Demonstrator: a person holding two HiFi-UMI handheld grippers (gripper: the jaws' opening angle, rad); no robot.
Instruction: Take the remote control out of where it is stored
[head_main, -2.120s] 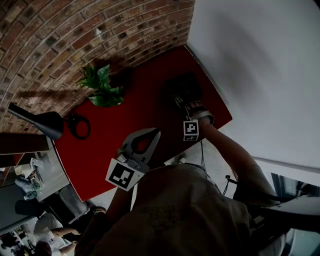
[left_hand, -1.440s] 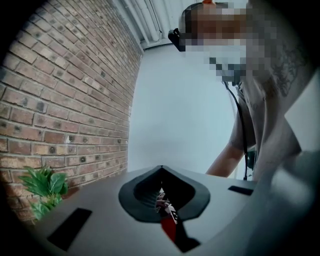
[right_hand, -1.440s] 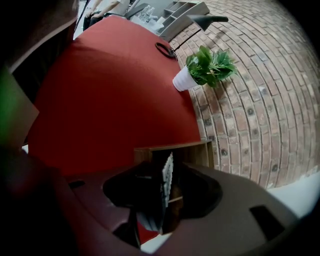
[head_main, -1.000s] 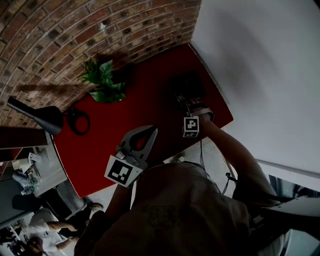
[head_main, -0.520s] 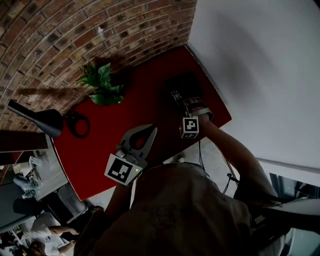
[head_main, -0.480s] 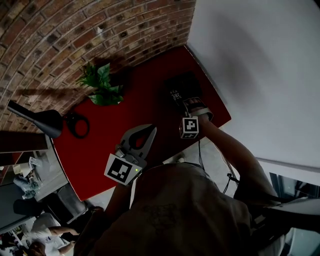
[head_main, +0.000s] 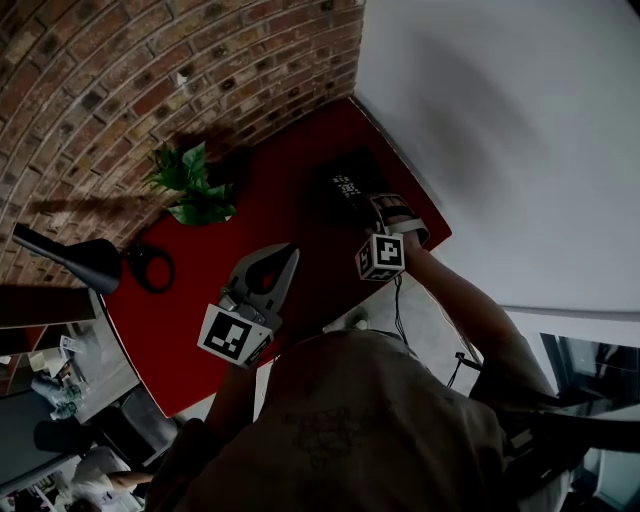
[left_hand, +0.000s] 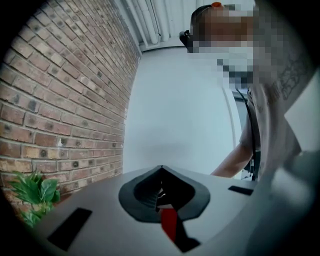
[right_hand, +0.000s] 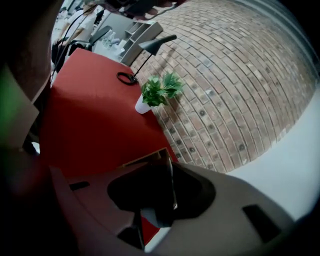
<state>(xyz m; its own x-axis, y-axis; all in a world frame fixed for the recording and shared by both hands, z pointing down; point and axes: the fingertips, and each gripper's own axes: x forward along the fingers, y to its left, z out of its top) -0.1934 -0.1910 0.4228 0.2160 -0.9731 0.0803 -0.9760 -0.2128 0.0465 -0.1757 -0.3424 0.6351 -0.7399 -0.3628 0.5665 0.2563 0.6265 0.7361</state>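
Observation:
The black remote control (head_main: 346, 186) with pale buttons sticks out ahead of my right gripper (head_main: 372, 207), which is shut on it near the red table's (head_main: 290, 215) far right corner. A dark holder (head_main: 358, 163) lies just beyond it by the white wall. In the right gripper view the remote (right_hand: 157, 195) shows as a dark slab clamped between the jaws of the right gripper (right_hand: 165, 167), tilted down over the table. My left gripper (head_main: 288, 252) hovers over the table's near edge, with its jaws shut and nothing in them; in its own view the left gripper (left_hand: 161, 170) points level at the white wall.
A potted plant (head_main: 190, 185) stands against the brick wall, with a black desk lamp (head_main: 70, 255) and a dark cable loop (head_main: 150, 268) at the table's left end. The white wall (head_main: 480, 120) borders the table on the right. People sit beyond the left end.
My right gripper has risen with the remote in it, lifting it away from the dark holder. The left gripper has held its place.

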